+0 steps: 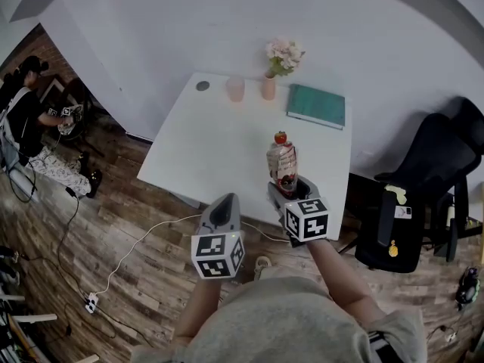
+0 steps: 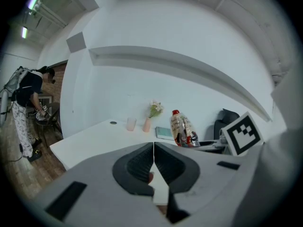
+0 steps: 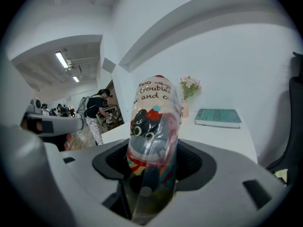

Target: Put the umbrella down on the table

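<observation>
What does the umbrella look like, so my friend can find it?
Look at the white table by the wall; at its near edge the right gripper holds the umbrella upright. It is folded in a clear sleeve with cartoon pictures and a red knob on top, unlike the plain pink cup.

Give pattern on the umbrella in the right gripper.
The umbrella shows black cartoon character, red accents, rainbow stripes, black lettering; clearest in right gripper view.

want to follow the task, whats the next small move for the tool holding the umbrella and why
Probably ease the right tool forward and down toward the table: it is shut on the umbrella, held roughly upright above the near edge, not yet resting on the top.
</observation>
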`<state>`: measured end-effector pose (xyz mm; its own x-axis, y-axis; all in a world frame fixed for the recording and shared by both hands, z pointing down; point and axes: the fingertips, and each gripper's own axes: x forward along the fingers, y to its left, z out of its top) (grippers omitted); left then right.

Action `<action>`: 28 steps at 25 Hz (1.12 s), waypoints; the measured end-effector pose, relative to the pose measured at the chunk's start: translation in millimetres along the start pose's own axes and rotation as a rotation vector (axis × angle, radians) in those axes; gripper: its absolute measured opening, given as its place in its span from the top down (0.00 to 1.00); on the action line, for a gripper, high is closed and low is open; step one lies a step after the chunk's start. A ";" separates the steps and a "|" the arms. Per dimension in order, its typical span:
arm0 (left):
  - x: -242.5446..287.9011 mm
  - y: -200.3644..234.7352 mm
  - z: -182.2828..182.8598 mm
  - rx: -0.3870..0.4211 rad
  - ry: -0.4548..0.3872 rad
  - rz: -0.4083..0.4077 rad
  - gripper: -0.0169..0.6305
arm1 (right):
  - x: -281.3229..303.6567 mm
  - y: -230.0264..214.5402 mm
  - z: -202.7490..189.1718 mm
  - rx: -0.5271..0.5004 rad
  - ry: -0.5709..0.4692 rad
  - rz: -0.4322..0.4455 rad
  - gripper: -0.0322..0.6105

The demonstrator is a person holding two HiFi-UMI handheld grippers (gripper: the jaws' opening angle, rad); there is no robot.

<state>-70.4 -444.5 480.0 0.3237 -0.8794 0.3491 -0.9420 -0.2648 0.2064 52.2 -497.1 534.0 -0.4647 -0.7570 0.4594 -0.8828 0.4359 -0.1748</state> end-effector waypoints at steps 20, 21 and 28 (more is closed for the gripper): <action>40.8 2.3 -5.3 -0.008 0.036 0.000 0.96 | 81.0 -46.4 -50.4 0.038 0.238 -0.042 0.53; 42.2 2.0 -5.7 -0.008 0.038 -0.001 0.96 | 84.2 -48.2 -52.8 0.042 0.249 -0.044 0.53; 53.9 3.2 -5.2 -0.009 0.045 0.000 0.96 | 106.6 -62.0 -69.0 0.058 0.327 -0.065 0.53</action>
<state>-55.4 -490.7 504.1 0.3279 -0.8606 0.3897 -0.9411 -0.2614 0.2146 62.1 -571.2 653.9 -0.3695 -0.5820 0.7244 -0.9165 0.3566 -0.1810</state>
